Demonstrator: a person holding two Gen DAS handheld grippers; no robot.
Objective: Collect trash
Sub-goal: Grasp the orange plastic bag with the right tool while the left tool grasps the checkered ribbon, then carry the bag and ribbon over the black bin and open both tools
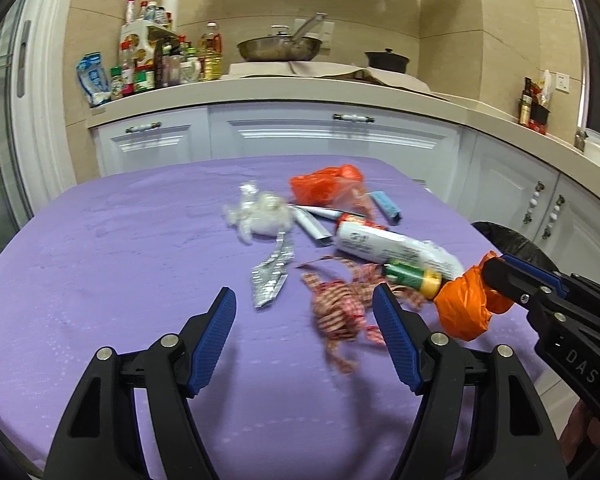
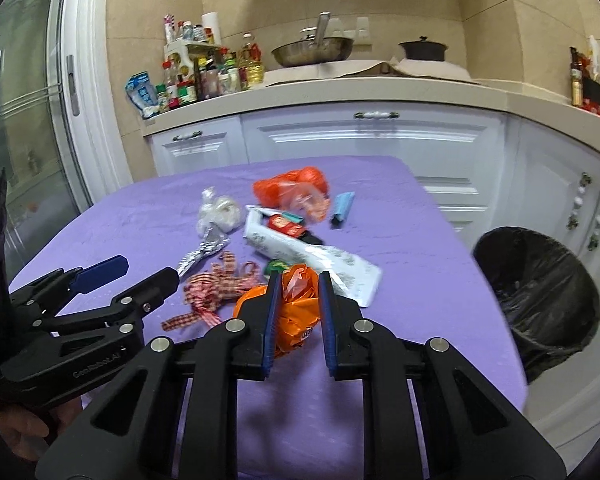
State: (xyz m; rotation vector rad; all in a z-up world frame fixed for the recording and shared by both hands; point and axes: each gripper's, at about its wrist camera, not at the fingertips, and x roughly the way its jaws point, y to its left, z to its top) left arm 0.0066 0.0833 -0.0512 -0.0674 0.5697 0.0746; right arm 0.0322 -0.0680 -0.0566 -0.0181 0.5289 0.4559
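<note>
Orange plastic, a crumpled bag (image 2: 296, 312), is pinched between the jaws of my right gripper (image 2: 298, 312), held just above the near part of the purple tablecloth (image 1: 100, 248). My left gripper (image 1: 304, 312) hangs with its jaws spread wide and nothing in them, near the red checked ribbon (image 1: 336, 312). Farther off lie a foil strip (image 1: 272, 276), a white printed wrapper (image 2: 312, 256), a clear plastic wad (image 1: 260, 216) and another orange bag (image 1: 326, 184). At right, off the table, stands a black-lined bin (image 2: 540, 296).
</note>
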